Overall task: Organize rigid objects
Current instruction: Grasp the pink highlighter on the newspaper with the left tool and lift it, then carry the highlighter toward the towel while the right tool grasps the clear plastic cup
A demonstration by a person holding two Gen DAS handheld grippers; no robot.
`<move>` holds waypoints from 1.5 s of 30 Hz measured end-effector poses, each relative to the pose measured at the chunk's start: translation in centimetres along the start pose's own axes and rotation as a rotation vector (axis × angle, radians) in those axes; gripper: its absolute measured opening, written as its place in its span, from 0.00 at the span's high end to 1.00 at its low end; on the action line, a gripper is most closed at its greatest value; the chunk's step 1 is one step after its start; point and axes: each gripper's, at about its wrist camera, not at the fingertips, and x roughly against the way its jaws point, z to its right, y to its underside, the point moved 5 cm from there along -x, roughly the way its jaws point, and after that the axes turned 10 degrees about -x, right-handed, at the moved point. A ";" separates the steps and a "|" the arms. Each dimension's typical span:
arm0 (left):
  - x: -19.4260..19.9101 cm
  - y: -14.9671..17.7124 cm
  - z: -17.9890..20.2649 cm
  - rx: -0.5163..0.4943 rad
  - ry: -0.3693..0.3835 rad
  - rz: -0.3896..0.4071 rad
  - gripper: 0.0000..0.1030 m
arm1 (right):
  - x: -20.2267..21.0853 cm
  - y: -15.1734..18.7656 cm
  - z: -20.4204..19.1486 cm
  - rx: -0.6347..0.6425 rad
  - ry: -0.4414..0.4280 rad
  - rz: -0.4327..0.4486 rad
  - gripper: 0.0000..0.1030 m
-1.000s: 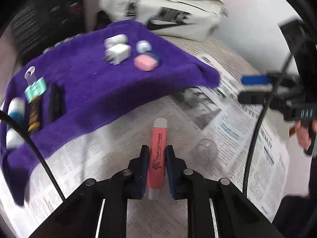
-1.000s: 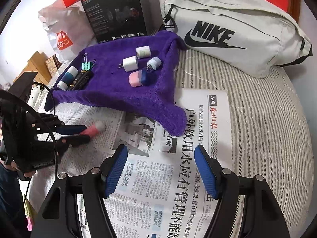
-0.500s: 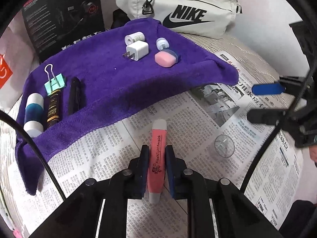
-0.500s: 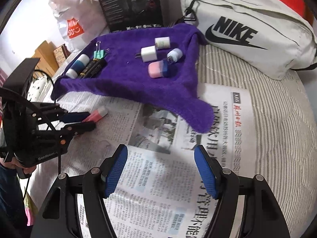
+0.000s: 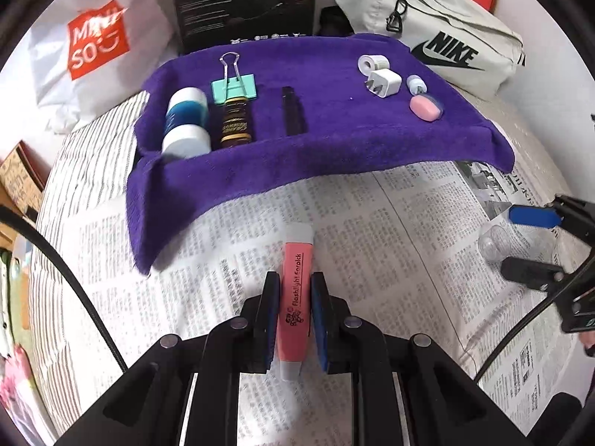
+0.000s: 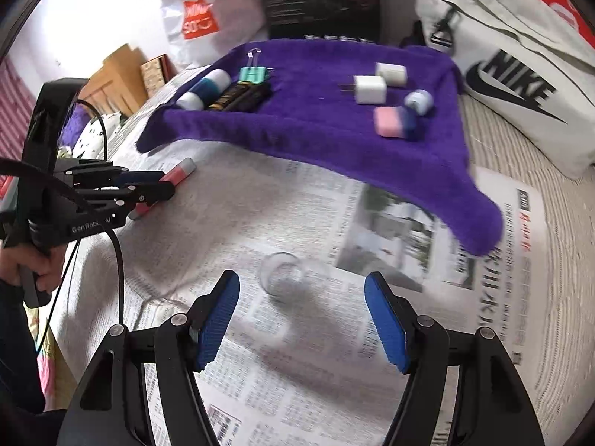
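My left gripper (image 5: 294, 293) is shut on a pink tube (image 5: 296, 290) with grey ends, held above the newspaper just in front of the purple towel (image 5: 334, 141). In the right wrist view the same left gripper (image 6: 163, 182) and pink tube (image 6: 178, 173) show at the left. My right gripper (image 6: 301, 297) stands open over the newspaper with a clear plastic cup (image 6: 286, 273) lying just beyond its fingers. On the towel rest a blue-and-white bottle (image 5: 186, 119), a teal binder clip (image 5: 234, 85), a dark tube (image 5: 236, 122), a black stick (image 5: 292, 115), a white charger (image 5: 385, 81) and a pink case (image 5: 424, 107).
Newspaper (image 6: 297, 353) covers a striped bed. A white Nike bag (image 6: 520, 67), a black box (image 5: 245, 0) and a white Miniso bag (image 5: 93, 44) stand behind the towel. A person's hand (image 6: 33, 264) holds the left gripper's handle.
Both grippers have swung to the left across the newspaper. The left one, still holding the pink tube, now faces the towel's left end. The clear cup has come into view before the right gripper.
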 end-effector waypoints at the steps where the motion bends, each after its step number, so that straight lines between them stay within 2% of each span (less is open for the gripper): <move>1: 0.0 0.2 -0.1 0.005 0.004 0.004 0.84 | -0.2 0.0 -0.2 0.007 0.001 0.017 0.38; 5: 0.0 0.4 -0.2 0.023 0.005 0.004 0.84 | -1.3 0.3 -0.8 0.047 0.034 0.043 0.51; 9: 0.0 0.4 -0.1 0.019 0.000 0.005 0.84 | -1.2 0.4 -1.1 0.100 0.078 0.077 0.74; 12: 0.1 0.4 -0.2 0.029 0.006 0.012 0.84 | -0.6 -0.1 0.0 0.040 0.068 0.083 0.74; 19: 0.1 0.5 -0.1 0.031 -0.005 0.022 0.84 | -0.7 -0.6 2.6 -0.019 0.119 0.077 0.74; 25: 0.1 0.5 -0.2 0.044 0.009 0.028 0.84 | -0.8 -0.3 2.5 -0.014 0.121 0.089 0.74; 34: 1.0 0.1 -0.7 0.097 0.075 0.048 0.84 | 0.2 -1.6 2.4 -0.033 0.078 0.074 0.74; 45: 3.0 -2.3 -1.3 0.090 0.067 0.092 0.84 | 1.4 -5.0 1.9 -0.025 0.042 0.104 0.74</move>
